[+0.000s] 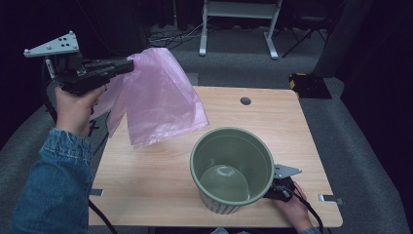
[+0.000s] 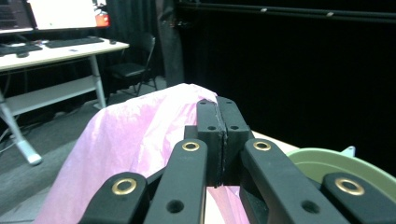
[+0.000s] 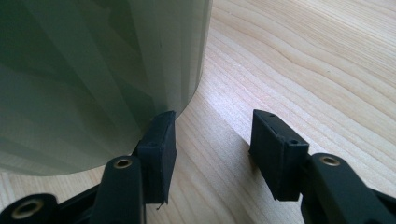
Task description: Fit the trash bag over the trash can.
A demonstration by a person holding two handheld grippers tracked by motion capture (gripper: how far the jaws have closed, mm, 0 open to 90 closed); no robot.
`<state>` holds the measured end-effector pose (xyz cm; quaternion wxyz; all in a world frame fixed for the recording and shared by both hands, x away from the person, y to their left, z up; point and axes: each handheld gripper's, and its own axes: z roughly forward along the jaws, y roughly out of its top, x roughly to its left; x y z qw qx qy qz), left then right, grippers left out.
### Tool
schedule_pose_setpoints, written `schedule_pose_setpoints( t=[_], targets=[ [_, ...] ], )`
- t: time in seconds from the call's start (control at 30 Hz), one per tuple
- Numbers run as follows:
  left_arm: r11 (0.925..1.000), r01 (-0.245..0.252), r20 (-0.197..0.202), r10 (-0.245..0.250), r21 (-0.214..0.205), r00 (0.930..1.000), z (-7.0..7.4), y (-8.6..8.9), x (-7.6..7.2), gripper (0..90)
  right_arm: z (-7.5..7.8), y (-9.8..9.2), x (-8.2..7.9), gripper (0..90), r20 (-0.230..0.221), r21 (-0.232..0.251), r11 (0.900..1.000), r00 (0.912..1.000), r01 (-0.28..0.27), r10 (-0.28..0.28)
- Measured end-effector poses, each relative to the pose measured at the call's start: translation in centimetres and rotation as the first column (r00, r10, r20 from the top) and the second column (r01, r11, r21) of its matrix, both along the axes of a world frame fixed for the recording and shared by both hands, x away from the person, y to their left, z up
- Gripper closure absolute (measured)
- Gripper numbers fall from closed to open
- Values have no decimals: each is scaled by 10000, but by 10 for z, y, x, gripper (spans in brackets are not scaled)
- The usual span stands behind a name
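Held aloft beyond the left edge of the light wooden table (image 1: 160, 195): a thin translucent pink plastic bag (image 1: 158, 100), pinched at its top between the closed jaws of the left gripper (image 1: 127, 66) and draping down over the table's far left corner area. Seen from the left gripper view, black pads pressed together on the pink film (image 2: 140, 140), with a white desk (image 2: 56, 49) and a dark folding chair (image 2: 133, 70) behind. Standing near the table's front edge, right of centre: a ribbed sage-green round bin (image 1: 233, 168), upright and open-topped. Low beside its right wall, the right gripper (image 3: 212, 147), jaws spread apart over bare wood, the left pad just at the bin's base (image 3: 93, 70), nothing clamped between them.
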<state>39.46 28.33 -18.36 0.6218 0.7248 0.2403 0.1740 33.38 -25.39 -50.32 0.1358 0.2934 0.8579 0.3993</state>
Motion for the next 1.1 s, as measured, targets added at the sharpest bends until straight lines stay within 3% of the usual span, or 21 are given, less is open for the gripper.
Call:
schedule_pose_setpoints(
  t=[0.1, 0.53, 0.83, 1.1],
  targets=[
    [9991, 297, 138, -293, -294, 9995, 3, -2, -6, 893, 0, 0, 0, 500, -5, -9, 10000, 10000, 17, -17],
    [9932, 1143, 59, -1142, -210, 9934, 6, -27, -16, 892, 0, 0, 0, 488, 7, -13, 10000, 10000, 47, -47],
    [9827, 1845, 203, -1848, 151, 9826, 5, -61, -23, 891, 0, 0, 0, 484, 14, -18, 10000, 10000, 68, -68],
    [9729, 2303, 87, -2305, 212, 9730, -1, -85, -17, 891, 0, 0, 0, 483, 8, -14, 10000, 10000, 72, -72]
  ],
)
